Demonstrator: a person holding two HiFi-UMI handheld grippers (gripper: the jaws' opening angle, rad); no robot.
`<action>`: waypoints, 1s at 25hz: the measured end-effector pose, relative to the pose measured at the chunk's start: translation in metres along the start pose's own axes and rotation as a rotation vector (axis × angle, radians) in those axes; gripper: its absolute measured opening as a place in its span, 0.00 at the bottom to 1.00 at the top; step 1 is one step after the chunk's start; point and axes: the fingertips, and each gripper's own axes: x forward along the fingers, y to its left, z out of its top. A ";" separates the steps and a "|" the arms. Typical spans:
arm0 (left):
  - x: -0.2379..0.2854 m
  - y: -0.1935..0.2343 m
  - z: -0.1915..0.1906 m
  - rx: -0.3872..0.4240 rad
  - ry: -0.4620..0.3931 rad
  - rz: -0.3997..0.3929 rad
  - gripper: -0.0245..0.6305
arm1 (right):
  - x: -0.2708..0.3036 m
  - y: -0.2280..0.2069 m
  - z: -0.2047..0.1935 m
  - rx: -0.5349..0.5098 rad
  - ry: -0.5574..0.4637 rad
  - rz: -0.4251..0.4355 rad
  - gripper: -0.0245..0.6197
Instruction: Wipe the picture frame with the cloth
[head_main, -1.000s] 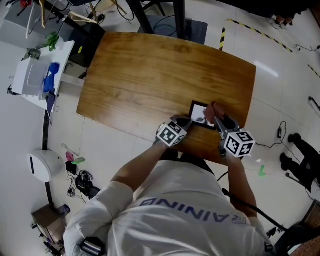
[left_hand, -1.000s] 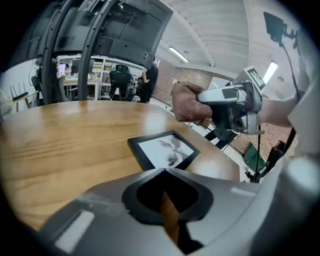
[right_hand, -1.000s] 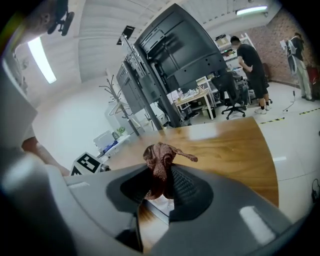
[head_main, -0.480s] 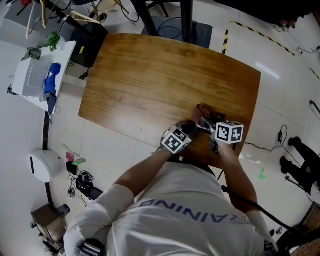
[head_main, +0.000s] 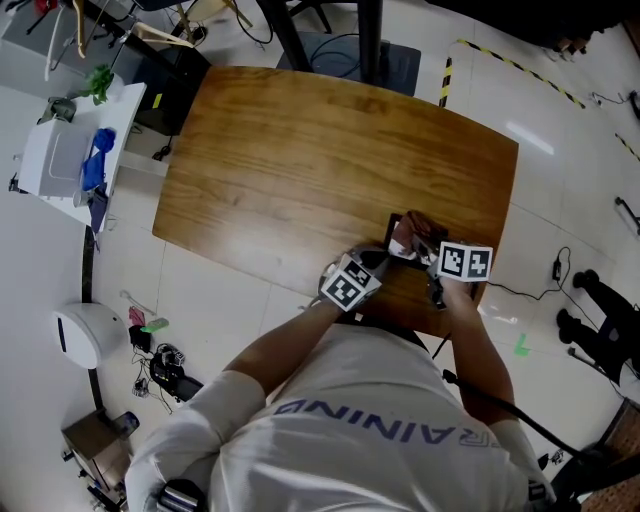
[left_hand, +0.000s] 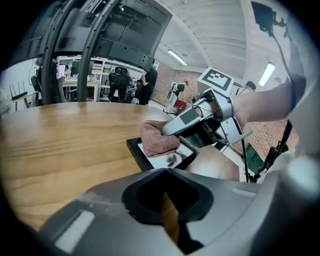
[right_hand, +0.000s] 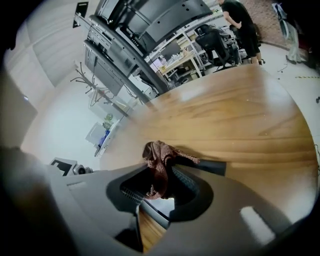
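A black picture frame (head_main: 392, 226) with a white print lies flat near the front right edge of the wooden table (head_main: 300, 150). A brownish-pink cloth (head_main: 413, 228) rests on its top. My right gripper (head_main: 421, 242) is shut on the cloth (right_hand: 158, 162), which bunches out ahead of the jaws over the frame (right_hand: 212, 168). In the left gripper view the cloth (left_hand: 158, 138) covers the far part of the frame (left_hand: 165, 159), with the right gripper (left_hand: 170, 132) pressing on it. My left gripper (head_main: 371, 263) sits just short of the frame's near left side, jaws shut and holding nothing (left_hand: 166, 175).
A white cart (head_main: 70, 150) with blue and green items stands on the floor to the left of the table. A black pole base (head_main: 372, 55) is behind the far edge. The table's front edge runs right under both grippers. People and office chairs (right_hand: 220, 37) are far off.
My right gripper has dragged the cloth from the frame's right side leftward onto the frame. The left gripper has stayed by the near left side.
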 end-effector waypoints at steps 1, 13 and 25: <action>0.000 0.000 0.000 0.001 0.000 0.000 0.04 | -0.005 -0.005 -0.001 0.003 -0.006 -0.005 0.21; -0.001 0.001 0.000 -0.007 -0.006 -0.005 0.04 | -0.069 -0.055 -0.008 0.050 -0.083 -0.147 0.22; 0.000 0.000 0.000 -0.021 -0.020 -0.015 0.04 | -0.056 0.000 0.003 -0.032 -0.100 -0.022 0.21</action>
